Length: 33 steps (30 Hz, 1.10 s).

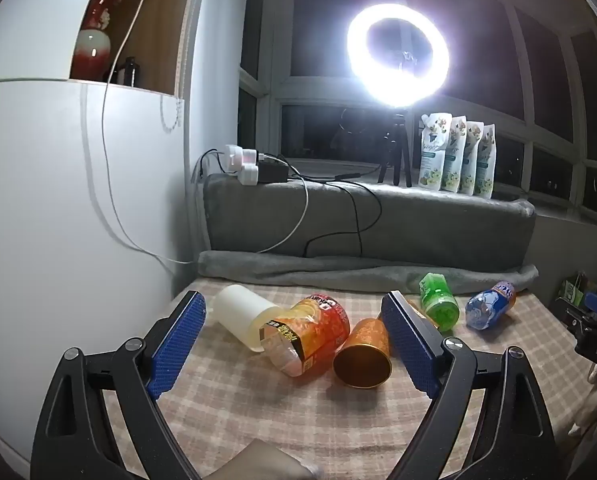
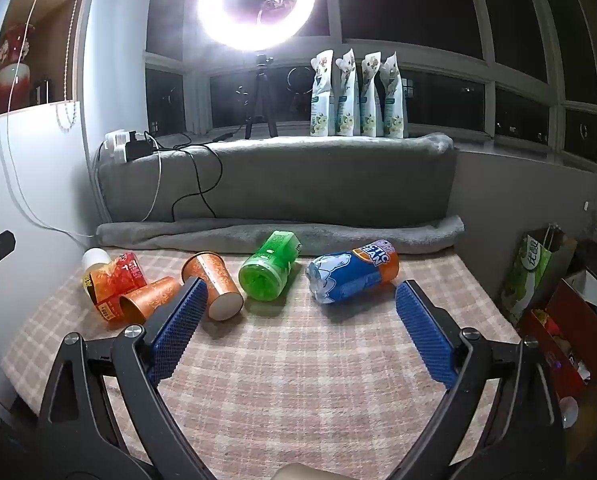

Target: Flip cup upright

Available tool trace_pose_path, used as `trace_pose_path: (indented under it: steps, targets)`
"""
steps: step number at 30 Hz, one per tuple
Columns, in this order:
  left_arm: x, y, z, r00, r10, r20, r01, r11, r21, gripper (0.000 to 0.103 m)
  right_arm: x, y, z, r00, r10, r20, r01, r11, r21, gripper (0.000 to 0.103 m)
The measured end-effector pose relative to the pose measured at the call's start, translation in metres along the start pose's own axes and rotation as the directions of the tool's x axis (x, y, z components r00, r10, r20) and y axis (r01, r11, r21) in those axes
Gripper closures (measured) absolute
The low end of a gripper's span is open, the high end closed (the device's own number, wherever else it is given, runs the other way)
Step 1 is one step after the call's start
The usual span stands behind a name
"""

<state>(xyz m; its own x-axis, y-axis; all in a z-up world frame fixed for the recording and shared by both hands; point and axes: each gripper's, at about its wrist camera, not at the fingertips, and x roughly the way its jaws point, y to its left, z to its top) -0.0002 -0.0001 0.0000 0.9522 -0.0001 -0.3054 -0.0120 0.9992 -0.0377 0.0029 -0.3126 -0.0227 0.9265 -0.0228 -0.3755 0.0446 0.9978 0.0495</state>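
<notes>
Two orange patterned paper cups lie on their sides on the checked tablecloth [image 2: 298, 360]. One cup [image 1: 364, 352] [image 2: 150, 300] lies with its open mouth toward me, between the fingers of my open left gripper [image 1: 294, 344]. The other cup [image 2: 214, 284] lies with its base toward me, beside the left finger of my open right gripper [image 2: 302, 320]; in the left wrist view only a sliver [image 1: 420, 312] shows behind the right finger. Both grippers are empty.
Also lying on the cloth are an orange-labelled bottle [image 1: 310, 336] with a white cap end [image 1: 242, 314], a green bottle [image 2: 270, 266] and a blue bottle [image 2: 350, 276]. A grey blanket roll [image 2: 278, 234], ring light [image 2: 256, 4], pouches [image 2: 358, 96] and cables stand behind. Bags [image 2: 538, 276] sit right.
</notes>
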Motion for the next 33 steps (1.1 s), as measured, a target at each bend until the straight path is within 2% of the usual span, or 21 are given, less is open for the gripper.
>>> trace_pose_path:
  steps: [33]
  targets:
    - [-0.0010, -0.0007, -0.0013, 1.000, 0.003, -0.001, -0.003, 1.000, 0.000, 0.013, -0.0040, -0.0009, 0.0034, 1.000, -0.003, 0.016, 0.002, 1.000, 0.015, 0.006]
